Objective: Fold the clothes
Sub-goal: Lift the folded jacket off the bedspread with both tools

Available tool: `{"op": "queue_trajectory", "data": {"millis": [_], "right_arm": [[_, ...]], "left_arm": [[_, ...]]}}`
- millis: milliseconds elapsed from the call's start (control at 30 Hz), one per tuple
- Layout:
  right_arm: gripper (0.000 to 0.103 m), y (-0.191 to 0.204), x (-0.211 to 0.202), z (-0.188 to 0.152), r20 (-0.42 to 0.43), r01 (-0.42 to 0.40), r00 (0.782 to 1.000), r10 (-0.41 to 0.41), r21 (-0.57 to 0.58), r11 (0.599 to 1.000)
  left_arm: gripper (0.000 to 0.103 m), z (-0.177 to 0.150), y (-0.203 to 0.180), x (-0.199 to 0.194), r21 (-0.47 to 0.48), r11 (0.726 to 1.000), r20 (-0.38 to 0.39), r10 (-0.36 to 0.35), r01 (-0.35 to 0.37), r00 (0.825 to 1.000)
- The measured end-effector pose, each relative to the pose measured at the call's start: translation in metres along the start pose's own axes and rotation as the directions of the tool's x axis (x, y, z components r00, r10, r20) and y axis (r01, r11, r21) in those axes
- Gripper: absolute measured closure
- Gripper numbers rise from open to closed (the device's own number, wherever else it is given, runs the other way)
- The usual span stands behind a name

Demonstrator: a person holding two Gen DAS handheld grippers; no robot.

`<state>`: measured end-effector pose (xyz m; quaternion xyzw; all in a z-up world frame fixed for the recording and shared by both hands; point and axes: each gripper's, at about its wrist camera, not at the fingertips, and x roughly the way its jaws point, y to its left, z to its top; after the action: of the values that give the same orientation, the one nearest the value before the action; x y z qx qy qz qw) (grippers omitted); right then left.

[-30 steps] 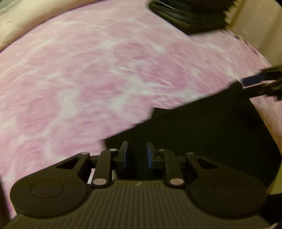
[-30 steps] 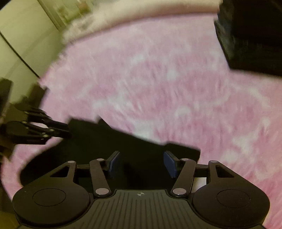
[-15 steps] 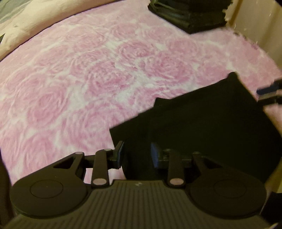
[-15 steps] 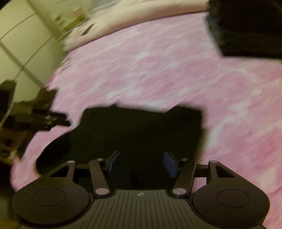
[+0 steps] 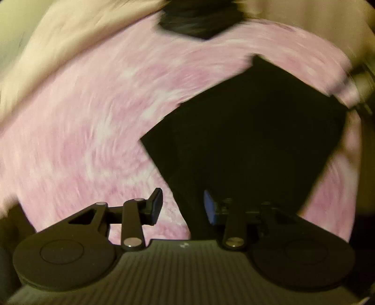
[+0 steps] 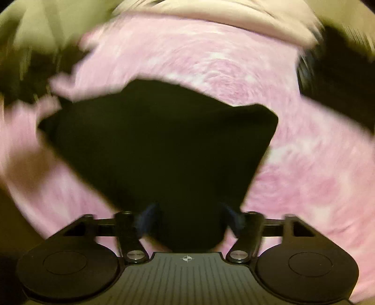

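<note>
Your left gripper (image 5: 182,206) and right gripper (image 6: 189,218) both stand spread apart, gripping nothing, over the near edge of the black garment (image 5: 253,131), which lies on the pink blanket (image 5: 82,131). A dark folded stack (image 5: 199,21) sits beyond the garment.

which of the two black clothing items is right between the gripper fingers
The flat black garment in front, between the left gripper fingers; the black folded pile lies far back.

We take this for a home bedroom; a soft pink blanket (image 5: 98,122) with a faint rose pattern covers a bed-like surface; pale cream bedding (image 6: 234,18) lies at its far edge; dark folded clothes (image 5: 199,21) sit stacked there; plain light walls (image 5: 316,14) beyond; both views blurred.
</note>
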<state>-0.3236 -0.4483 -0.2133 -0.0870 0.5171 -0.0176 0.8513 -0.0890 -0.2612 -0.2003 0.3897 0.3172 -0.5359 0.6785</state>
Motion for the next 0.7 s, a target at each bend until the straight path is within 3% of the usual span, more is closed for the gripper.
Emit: {"op": "queue_trajectory", "data": {"millis": [33, 100, 267, 300, 333, 467, 567, 600, 667, 700], "right_arm": [[0.026, 0.013, 0.000, -0.005, -0.007, 0.030, 1.000, -0.031, -0.087, 0.996], [0.026, 0.035, 0.005, -0.016, -0.006, 0.065, 0.998, -0.068, -0.239, 0.969], [0.027, 0.067, 0.036, -0.037, 0.035, 0.144, 0.989, -0.146, -0.487, 0.861], [0.035, 0.066, 0.039, -0.040, 0.041, 0.155, 0.987, -0.155, -0.503, 0.850], [0.051, 0.064, 0.042, -0.042, 0.047, 0.165, 0.985, -0.165, -0.518, 0.839], [0.055, 0.060, 0.042, -0.058, 0.082, 0.195, 0.980, -0.181, -0.583, 0.789], [0.054, 0.064, 0.042, -0.058, 0.081, 0.207, 0.977, -0.197, -0.595, 0.777], [0.053, 0.067, 0.041, -0.056, 0.080, 0.218, 0.974, -0.213, -0.598, 0.771], [0.029, 0.074, 0.033, -0.052, 0.096, 0.232, 0.971, -0.219, -0.596, 0.769], [0.025, 0.077, 0.028, -0.049, 0.116, 0.232, 0.972, -0.203, -0.590, 0.773]], "left_arm": [[0.047, -0.005, -0.014, -0.009, 0.086, 0.996, 0.021, 0.002, -0.004, 1.000], [0.036, -0.018, -0.045, -0.017, 0.250, 0.968, 0.056, -0.006, -0.008, 0.998], [0.040, -0.043, -0.096, 0.013, 0.508, 0.860, 0.028, 0.045, -0.054, 0.999], [0.049, -0.046, -0.099, 0.023, 0.529, 0.845, 0.017, 0.075, -0.073, 0.997], [0.051, -0.049, -0.097, 0.029, 0.534, 0.842, 0.013, 0.084, -0.078, 0.996], [0.059, -0.055, -0.092, 0.034, 0.529, 0.844, 0.031, 0.083, -0.086, 0.996], [0.060, -0.059, -0.090, 0.033, 0.503, 0.859, 0.043, 0.082, -0.092, 0.996], [0.060, -0.059, -0.092, 0.031, 0.491, 0.866, 0.042, 0.085, -0.094, 0.996], [0.060, -0.055, -0.091, 0.024, 0.452, 0.887, 0.032, 0.083, -0.089, 0.996], [0.060, -0.053, -0.090, 0.020, 0.431, 0.899, 0.027, 0.078, -0.082, 0.997]]}}
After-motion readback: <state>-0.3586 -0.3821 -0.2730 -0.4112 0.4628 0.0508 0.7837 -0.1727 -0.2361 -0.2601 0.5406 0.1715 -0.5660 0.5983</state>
